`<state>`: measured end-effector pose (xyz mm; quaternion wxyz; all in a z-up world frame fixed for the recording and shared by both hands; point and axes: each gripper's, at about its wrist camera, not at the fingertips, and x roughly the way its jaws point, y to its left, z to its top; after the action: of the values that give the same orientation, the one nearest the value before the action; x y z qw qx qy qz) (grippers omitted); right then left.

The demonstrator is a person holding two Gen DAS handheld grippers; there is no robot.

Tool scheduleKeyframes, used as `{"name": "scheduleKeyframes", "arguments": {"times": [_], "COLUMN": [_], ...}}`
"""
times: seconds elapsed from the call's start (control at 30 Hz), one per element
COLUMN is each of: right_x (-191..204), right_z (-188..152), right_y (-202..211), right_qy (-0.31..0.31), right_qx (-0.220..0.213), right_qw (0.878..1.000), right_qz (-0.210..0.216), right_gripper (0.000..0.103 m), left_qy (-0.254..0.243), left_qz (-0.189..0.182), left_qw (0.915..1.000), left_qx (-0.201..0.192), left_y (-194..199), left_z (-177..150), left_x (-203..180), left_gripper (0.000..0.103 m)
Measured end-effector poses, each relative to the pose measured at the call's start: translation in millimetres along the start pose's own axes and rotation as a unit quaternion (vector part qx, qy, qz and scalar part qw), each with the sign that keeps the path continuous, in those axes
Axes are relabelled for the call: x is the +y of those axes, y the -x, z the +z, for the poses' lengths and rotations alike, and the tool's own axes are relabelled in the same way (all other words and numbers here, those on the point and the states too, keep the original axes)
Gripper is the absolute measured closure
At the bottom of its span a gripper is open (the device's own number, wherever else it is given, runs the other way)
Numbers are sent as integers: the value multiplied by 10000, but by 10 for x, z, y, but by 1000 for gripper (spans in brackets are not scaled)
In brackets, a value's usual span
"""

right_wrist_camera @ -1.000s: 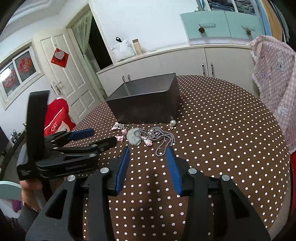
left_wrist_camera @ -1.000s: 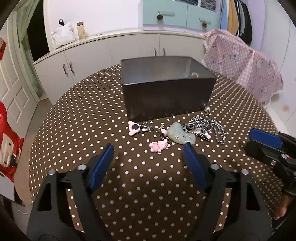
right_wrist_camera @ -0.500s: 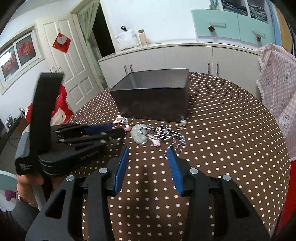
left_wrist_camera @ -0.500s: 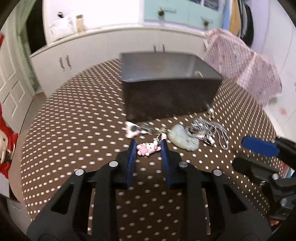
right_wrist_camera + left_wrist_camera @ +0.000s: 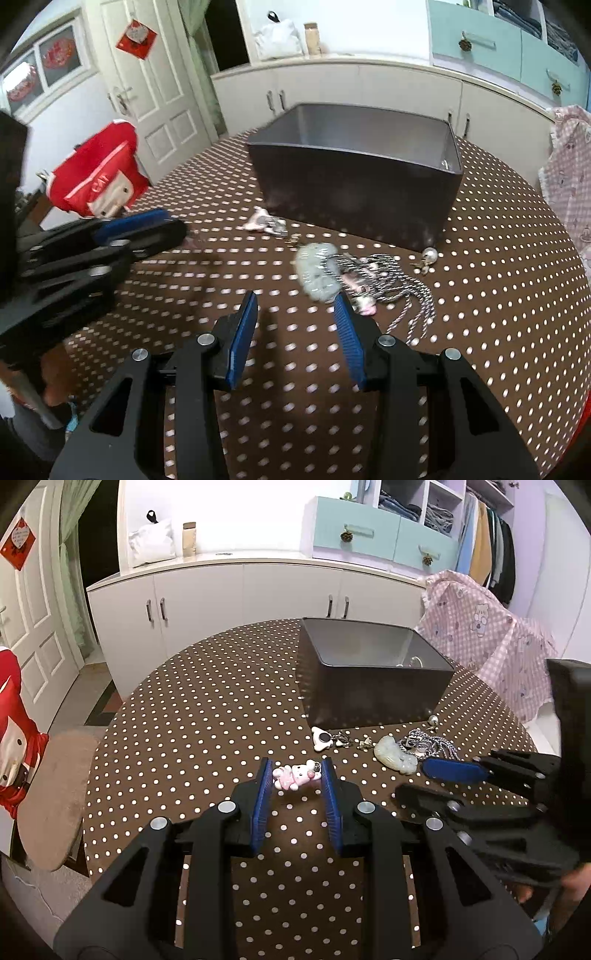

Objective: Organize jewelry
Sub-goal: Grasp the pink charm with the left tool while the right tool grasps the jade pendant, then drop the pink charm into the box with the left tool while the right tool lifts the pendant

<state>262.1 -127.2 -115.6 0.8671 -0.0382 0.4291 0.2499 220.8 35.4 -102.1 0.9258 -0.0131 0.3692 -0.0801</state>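
Polka-dot table (image 5: 207, 716), pink cat charm (image 5: 295, 774) clamped in left claw (image 5: 295, 775)

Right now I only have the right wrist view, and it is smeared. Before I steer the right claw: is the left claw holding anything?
Observer: Yes. The left claw is closed on a pink cat charm, one pad on each side.
Operator: And the blurred pale thing by the box's near corner?
Observer: A white charm with a round black centre. It lies on the tablecloth just in front of the box, not touching it.
Operator: Where does my claw sit, seen from there?
Observer: The right claw is beside the green pendant. I cannot tell whether it touches it.
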Motion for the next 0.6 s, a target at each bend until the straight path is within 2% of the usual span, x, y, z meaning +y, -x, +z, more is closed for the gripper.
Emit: {"name": "scheduleKeyframes", "arguments": {"times": [0.37, 0.53, 0.6], "right_x": [-3, 96, 153], "right_z": [172, 157, 153], "right_y": [-167, -191, -198], "right_qy": [297, 532, 655], "right_qx": [41, 84, 78], "right_qw": [9995, 9979, 9969], "right_qz": [-122, -367, -430], "right_gripper": [62, 63, 76], "left_qy": [81, 48, 60], "left_qz": [-167, -244, -305], "left_qw": [9998, 9997, 9995], "left_qx": [52, 60, 56], "left_y": [-68, -84, -89], "left_z": [54, 97, 124], "left_x": [5, -16, -24], "left_gripper": [76, 76, 76]}}
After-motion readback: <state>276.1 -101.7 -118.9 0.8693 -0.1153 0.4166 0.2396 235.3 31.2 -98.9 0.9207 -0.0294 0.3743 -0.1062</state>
